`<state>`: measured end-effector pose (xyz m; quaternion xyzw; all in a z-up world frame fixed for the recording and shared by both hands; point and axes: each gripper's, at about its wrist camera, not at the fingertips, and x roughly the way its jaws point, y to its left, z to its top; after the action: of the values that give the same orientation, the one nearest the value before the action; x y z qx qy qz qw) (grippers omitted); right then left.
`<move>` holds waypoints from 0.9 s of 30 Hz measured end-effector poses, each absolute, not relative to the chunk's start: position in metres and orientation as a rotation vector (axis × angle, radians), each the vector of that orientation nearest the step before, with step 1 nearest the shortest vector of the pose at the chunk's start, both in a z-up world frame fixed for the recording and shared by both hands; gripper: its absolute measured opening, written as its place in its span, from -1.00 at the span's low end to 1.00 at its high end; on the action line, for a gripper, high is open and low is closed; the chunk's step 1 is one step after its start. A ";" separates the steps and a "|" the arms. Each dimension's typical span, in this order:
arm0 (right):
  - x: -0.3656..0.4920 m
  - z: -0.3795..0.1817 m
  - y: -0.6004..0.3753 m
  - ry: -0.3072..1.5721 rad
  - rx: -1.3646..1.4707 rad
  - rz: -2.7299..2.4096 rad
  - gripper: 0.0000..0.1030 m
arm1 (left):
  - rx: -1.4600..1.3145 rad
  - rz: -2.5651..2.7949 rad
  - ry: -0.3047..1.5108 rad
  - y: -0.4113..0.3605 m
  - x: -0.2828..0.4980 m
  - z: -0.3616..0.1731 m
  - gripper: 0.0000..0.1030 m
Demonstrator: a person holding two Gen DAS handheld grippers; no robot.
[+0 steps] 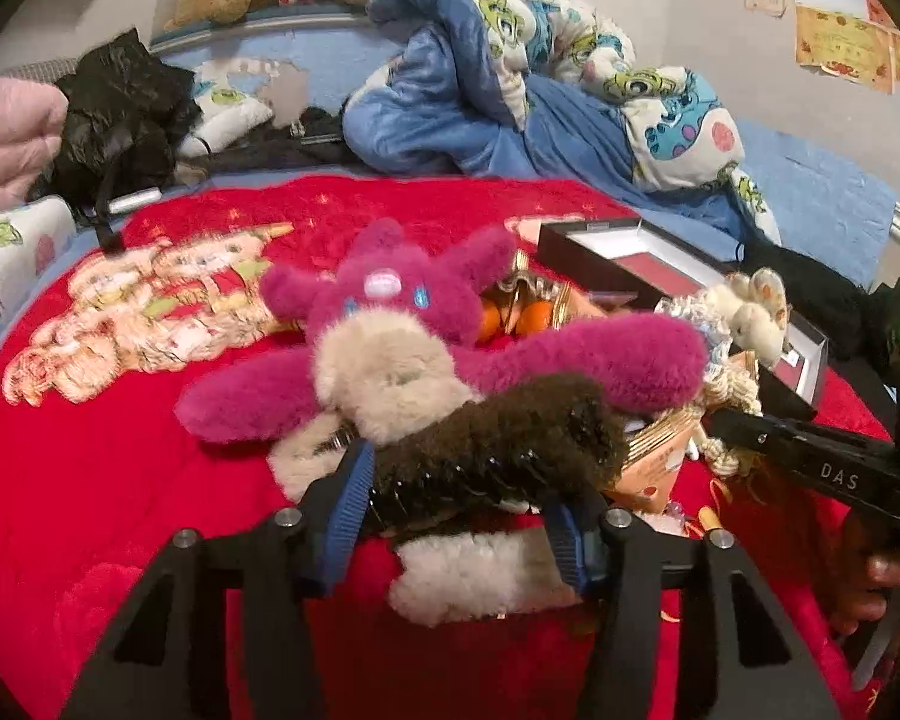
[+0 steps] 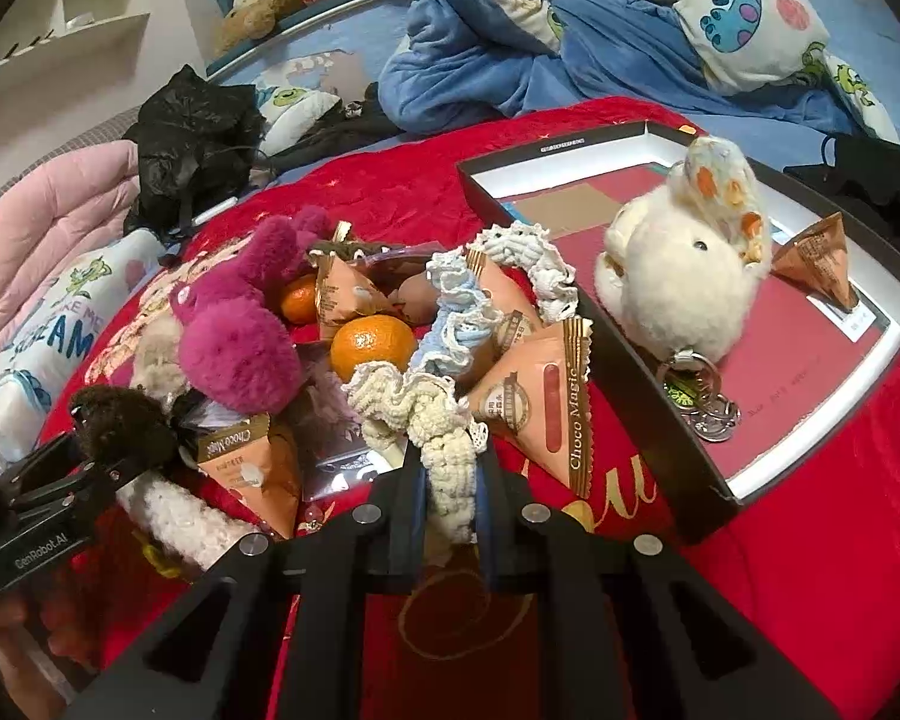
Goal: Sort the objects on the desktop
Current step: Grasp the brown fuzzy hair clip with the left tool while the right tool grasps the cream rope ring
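**Both grippers engaged at the near edge of a pile to be sorted**

Far left, on the red blanket [image 1: 120, 480], a folded patterned cloth [image 1: 144, 306] lies apart from the heap. Next comes the magenta plush toy [image 1: 402, 312], sprawled on its back with arms spread. The left gripper [image 1: 459, 504] stands partly closed across the toy's dark brown limb [image 1: 510, 438], its blue pads [image 1: 345, 498] set against either side; the limb is the nearest and narrowest part, probably chosen as a handle for lifting the whole toy. Whether the pads press firmly cannot be told.

At the centre of the pile lie two tangerines [image 2: 372, 342] and orange "Choco Magic" snack packets [image 2: 546, 402], tangled with crocheted scrunchies. The right gripper [image 2: 450, 504] is closed narrowly on the cream crocheted scrunchie [image 2: 444, 450], held by its near loop, which would free it from the packets.

To the right sits the open black box [image 2: 648, 384], apparently the sorting destination: it already holds a white plush keychain [image 2: 672, 276] and one packet [image 2: 822, 264].
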<state>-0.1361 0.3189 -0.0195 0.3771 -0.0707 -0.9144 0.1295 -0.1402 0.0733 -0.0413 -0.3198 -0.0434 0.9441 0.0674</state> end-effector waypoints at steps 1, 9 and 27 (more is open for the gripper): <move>-0.136 -0.019 0.319 -0.206 1.092 -2.657 -0.73 | -0.976 2.833 -0.133 0.073 -0.140 -0.040 0.07; -0.132 -0.011 0.322 -0.235 1.052 -2.653 -0.75 | -0.970 2.828 -0.168 0.069 -0.130 -0.037 0.05; -0.124 0.001 0.327 -0.285 0.991 -2.633 -0.75 | -0.982 2.847 -0.185 0.063 -0.105 -0.022 0.05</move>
<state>-0.1244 0.3269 0.0013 0.3462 -0.0995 -0.9197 0.1564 -0.1053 0.0634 -0.0222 -0.3248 -0.0613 0.9418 0.0619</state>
